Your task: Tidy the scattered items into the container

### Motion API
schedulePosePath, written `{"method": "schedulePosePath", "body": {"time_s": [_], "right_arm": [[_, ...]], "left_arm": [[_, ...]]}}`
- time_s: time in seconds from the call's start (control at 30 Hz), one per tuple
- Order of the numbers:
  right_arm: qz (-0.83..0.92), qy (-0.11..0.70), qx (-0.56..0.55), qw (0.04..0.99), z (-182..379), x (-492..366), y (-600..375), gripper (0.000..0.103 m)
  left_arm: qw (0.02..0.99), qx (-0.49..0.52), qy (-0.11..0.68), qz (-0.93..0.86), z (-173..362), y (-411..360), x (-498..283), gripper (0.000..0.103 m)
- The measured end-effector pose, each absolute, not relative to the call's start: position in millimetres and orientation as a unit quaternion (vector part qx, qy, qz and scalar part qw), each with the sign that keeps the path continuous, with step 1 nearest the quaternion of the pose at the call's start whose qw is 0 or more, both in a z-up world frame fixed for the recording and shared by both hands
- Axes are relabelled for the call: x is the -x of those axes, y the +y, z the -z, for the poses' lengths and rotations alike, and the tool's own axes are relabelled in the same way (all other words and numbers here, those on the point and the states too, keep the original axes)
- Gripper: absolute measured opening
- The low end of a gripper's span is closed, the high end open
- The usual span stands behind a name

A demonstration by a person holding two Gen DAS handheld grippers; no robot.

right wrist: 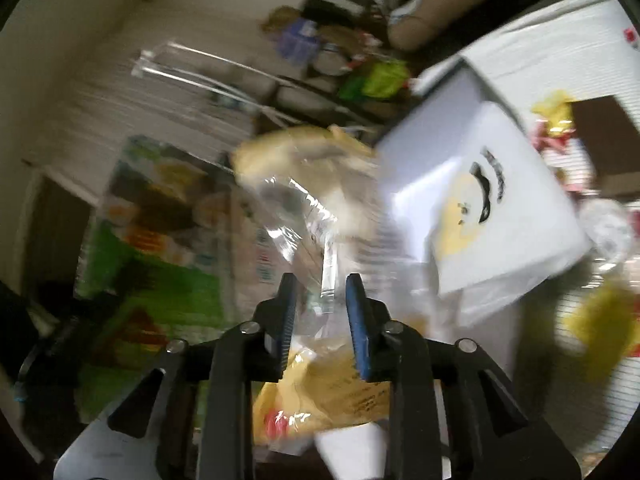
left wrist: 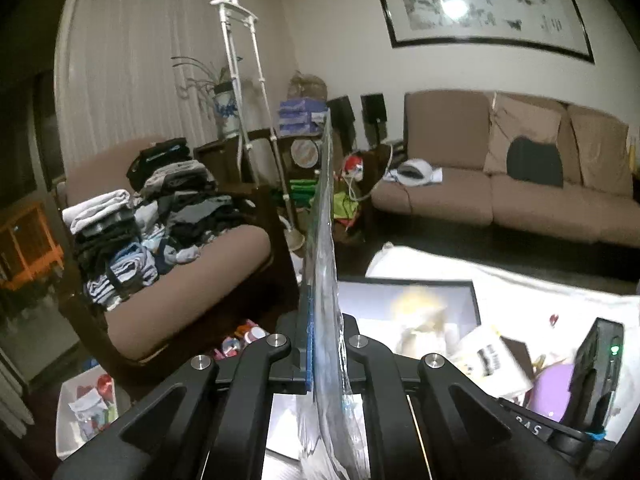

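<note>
Left tool [left wrist: 316,344] we see clamped on a flat plastic packet [left wrist: 322,248]; right tool [right wrist: 320,312], blurred, seems narrowly open around a clear bag [right wrist: 304,220].

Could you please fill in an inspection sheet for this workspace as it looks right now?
Surface: white cloth, crowded.
Job's things: white container; clear flat packet; white box.
Clutter: wrappers, purple item.
Grippers: left gripper shut on the clear flat packet; right gripper open, clear bag between its fingers, blurred.
Cables: white cord beside the sofa.
Surroundings: armchair with folded clothes, curtain, framed picture.
</note>
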State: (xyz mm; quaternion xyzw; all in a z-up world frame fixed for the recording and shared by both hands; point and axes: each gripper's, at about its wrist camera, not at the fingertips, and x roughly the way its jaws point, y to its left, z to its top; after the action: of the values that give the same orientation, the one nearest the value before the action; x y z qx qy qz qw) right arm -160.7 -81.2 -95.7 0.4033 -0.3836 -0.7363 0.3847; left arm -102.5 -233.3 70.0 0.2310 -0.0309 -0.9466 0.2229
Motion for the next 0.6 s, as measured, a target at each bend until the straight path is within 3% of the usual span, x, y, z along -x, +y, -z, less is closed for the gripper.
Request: {"method": "schedulePosePath", "body": {"time_s": [0.07,0.17,0.2,0.23,0.27,0.3,0.43,0.6], "right_arm": [[0.728,-0.399,-0.399,0.39,97.0,158.7,-72.3,0.028],[0.744,-0.393,-0.379,0.385,81.7,151.4,-48.7,0.042],[0.751,-0.393,-0.368,0.382,76.6,148.0,-38.0,0.045],[0.758,-0.396,-0.358,0.376,72.9,144.2,-25.2,0.05],[0.765,-0.402,-0.348,0.363,68.6,140.0,-7.1,0.056],[0.771,-0.409,-0.341,0.349,66.0,136.8,7.7,0.057],[0.79,-0.423,-0.32,0.309,46.6,125.1,60.6,0.057],[0.811,-0.416,-0.299,0.284,16.7,101.5,114.1,0.057]], "left_arm": [[0.222,-0.238,-0.044,0.944,-63.5,-224.2,109.2,0.004],[0.218,-0.249,-0.059,0.942,-56.0,-211.9,114.6,0.01],[0.215,-0.25,-0.056,0.942,-56.0,-209.4,114.1,0.018],[0.211,-0.252,-0.049,0.943,-57.5,-207.3,112.4,0.047],[0.205,-0.248,-0.041,0.946,-60.7,-204.2,109.0,0.068],[0.198,-0.237,-0.035,0.951,-64.8,-199.9,104.4,0.103],[0.195,-0.218,-0.052,0.955,-75.2,-178.6,96.8,0.103],[0.094,-0.256,0.021,0.962,-72.8,-161.9,90.4,0.103]]}}
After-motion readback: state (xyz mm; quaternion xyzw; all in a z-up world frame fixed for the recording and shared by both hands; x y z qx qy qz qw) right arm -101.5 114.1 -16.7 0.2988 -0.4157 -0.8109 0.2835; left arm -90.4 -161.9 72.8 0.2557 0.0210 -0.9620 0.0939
